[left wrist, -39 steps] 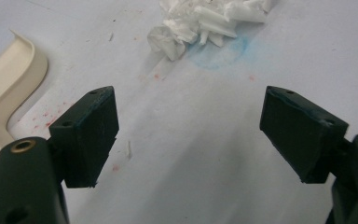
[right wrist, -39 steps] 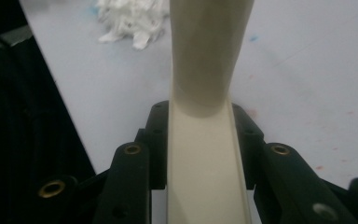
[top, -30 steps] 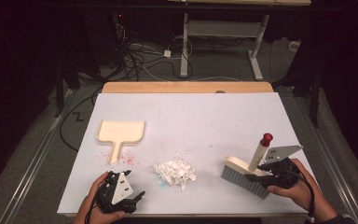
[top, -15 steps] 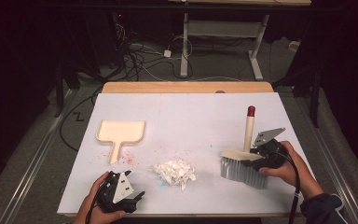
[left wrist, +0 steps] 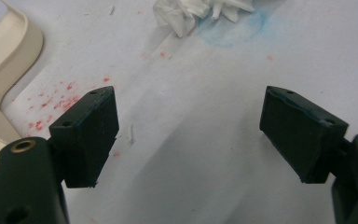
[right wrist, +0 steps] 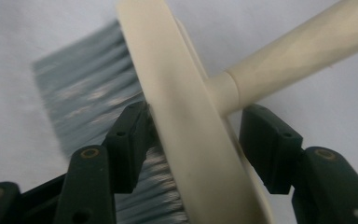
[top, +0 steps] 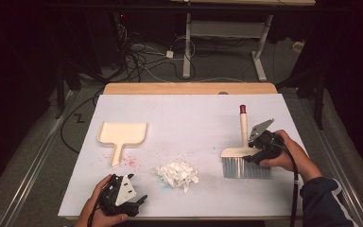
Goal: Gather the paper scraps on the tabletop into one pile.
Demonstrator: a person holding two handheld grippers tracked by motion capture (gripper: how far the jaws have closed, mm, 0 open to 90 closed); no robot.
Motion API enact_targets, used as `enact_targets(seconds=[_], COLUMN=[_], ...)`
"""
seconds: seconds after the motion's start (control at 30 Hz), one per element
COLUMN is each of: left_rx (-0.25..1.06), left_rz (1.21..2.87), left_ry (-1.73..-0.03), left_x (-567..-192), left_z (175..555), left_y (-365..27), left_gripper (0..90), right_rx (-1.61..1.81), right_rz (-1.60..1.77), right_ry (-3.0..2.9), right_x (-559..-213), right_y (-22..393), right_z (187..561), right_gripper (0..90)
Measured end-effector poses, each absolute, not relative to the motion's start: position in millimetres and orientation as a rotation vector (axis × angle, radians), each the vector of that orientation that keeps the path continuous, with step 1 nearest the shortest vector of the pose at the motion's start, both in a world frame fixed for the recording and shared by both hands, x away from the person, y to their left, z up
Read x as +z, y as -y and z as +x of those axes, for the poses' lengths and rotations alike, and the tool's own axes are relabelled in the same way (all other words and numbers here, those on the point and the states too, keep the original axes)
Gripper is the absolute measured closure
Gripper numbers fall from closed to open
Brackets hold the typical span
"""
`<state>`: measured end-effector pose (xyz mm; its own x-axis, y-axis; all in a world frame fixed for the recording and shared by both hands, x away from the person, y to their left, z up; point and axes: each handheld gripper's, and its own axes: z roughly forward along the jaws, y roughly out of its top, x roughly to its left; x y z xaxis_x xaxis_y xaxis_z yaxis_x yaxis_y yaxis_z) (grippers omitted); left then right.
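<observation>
- Right gripper [top: 260,150]: seen from the high view at the right side of the desk [top: 189,113], held in the person's right hand [top: 288,153]. Its jaws have just been opening and now stand apart, released, with the brush [top: 242,151] between them.
- Brush, right gripper view [right wrist: 186,140]: the cream head passes between the two black jaws. The left one lies against the grey bristles [right wrist: 84,107]; the right one stands just clear of the handle base, with a gap showing.
- Brush, high view: it rests on the desk with bristles toward the person and the cream handle pointing away, ending in a red tip [top: 242,109].
- Left gripper [top: 137,202]: near the front edge of the desk at the left, held in the left hand [top: 97,208]. In the left gripper view [left wrist: 186,135] its jaws are spread wide and released, with bare desk surface between them.
- Paper scraps [top: 177,174]: a small white heap near the middle of the desk, between the two grippers and apart from the brush.
- Dustpan [top: 122,135]: cream, lying flat to the left of the heap, handle toward the person. Red specks [top: 130,161] dot the desk beside its handle.
</observation>
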<state>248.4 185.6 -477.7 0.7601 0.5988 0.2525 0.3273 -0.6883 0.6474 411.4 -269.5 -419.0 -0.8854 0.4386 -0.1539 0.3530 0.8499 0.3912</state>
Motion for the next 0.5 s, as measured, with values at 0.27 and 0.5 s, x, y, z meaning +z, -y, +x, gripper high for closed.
enact_targets(seconds=[0.27, 0.5], left_rx=[0.606, 0.607], left_rz=[2.372, 2.372], left_ry=[-0.686, -0.684], left_x=[-477.8, -477.6], left_z=[247.7, 247.6], left_y=[-185.6, -185.4], left_gripper=[18.2, 18.2], right_rx=[0.574, 0.724], right_rz=[0.660, 0.694], right_ry=[-2.598, -2.467], right_x=[-418.1, -407.7], right_y=[274.5, 276.8], right_z=[412.3, 402.3], right_gripper=[54.0, 49.7])
